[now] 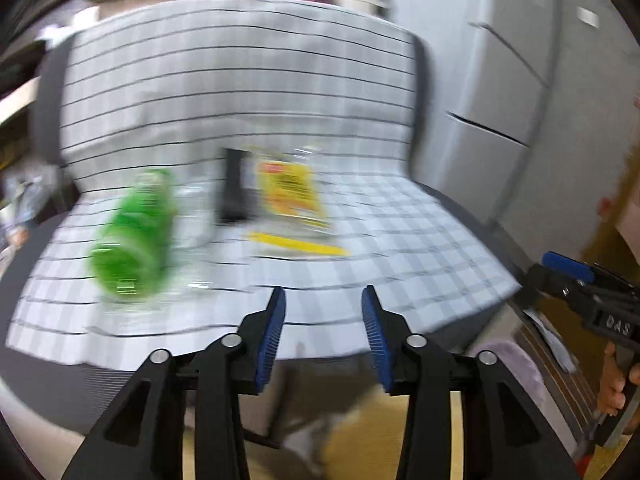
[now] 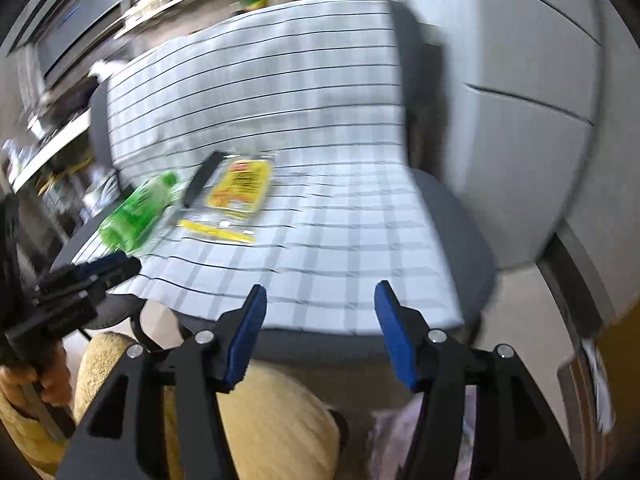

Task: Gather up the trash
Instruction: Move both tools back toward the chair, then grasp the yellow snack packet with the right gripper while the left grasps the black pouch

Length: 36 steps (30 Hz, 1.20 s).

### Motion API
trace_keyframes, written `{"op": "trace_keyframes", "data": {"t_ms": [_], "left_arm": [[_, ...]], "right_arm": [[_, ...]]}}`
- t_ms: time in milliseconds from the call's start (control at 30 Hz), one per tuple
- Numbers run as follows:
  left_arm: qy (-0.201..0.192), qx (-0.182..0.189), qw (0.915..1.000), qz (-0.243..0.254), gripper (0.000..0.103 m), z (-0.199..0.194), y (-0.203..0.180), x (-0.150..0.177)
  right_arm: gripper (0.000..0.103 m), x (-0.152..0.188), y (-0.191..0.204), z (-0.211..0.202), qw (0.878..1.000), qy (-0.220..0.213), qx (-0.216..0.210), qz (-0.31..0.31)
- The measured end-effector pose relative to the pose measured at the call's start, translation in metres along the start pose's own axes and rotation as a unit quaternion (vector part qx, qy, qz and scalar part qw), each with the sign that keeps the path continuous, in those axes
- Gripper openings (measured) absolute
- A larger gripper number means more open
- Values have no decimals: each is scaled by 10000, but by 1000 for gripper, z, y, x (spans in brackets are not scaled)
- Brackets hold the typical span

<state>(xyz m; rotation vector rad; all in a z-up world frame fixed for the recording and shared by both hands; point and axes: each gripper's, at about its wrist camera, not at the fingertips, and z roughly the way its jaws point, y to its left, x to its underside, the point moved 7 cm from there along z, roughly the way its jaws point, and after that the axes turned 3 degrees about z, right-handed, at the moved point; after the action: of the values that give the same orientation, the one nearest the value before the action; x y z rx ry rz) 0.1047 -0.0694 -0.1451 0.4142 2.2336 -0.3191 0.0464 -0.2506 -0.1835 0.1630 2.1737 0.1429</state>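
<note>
I hold my left gripper (image 1: 323,300) low at the frame's bottom centre, jaws spread and holding nothing, short of the grey-checked cloth (image 1: 360,220) draped over a chair. At centre-left lies a green plastic bottle (image 1: 134,236), beside it a black flat slab (image 1: 234,184), then a yellow-printed clear wrapper (image 1: 290,196). My right gripper (image 2: 320,300) is likewise spread. Only its view shows the fuzzy tan sleeve (image 2: 272,420) below.
</note>
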Motion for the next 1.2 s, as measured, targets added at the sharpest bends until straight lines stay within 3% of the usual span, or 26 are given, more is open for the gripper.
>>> {"op": "trace_keyframes", "data": {"t_ms": [200,433,467,533,767,867,967,1000,1100,1133,1200], "left_arm": [[8,-777,9956,-521,51,-13,77,-2],[32,-905,9921,-864,51,-10,112,0],[28,-893,9919,-898,51,-10,114,1],[24,-865,9915,-967,51,-8,119,3],[35,-807,9901,-1151,51,-4,130,7],[36,-795,9900,-1169,51,-4,131,8],[20,-795,9902,-1149,51,-5,130,8],[20,-798,9901,-1151,51,-5,130,8],[14,-800,9905,-1122,51,-6,128,6],[6,-800,9908,-1095,51,-7,126,5],[-1,-777,9915,-1039,51,-7,122,2]], "right_arm": [[60,-19,67,57,9971,165,-229,-708],[60,-25,128,120,9885,407,-198,-1440],[61,-26,133,125,9881,415,-132,-1478],[73,-30,149,140,9866,391,37,-1584],[73,-39,173,181,9742,130,1030,-2005],[63,-41,170,190,9683,81,1401,-2067],[47,-44,164,193,9687,104,1498,-1975],[31,-45,160,194,9699,172,1497,-1913],[13,-51,148,186,9740,153,1448,-1733],[2,-54,144,181,9764,111,1353,-1678],[2,-60,134,166,9825,51,1124,-1481]]}}
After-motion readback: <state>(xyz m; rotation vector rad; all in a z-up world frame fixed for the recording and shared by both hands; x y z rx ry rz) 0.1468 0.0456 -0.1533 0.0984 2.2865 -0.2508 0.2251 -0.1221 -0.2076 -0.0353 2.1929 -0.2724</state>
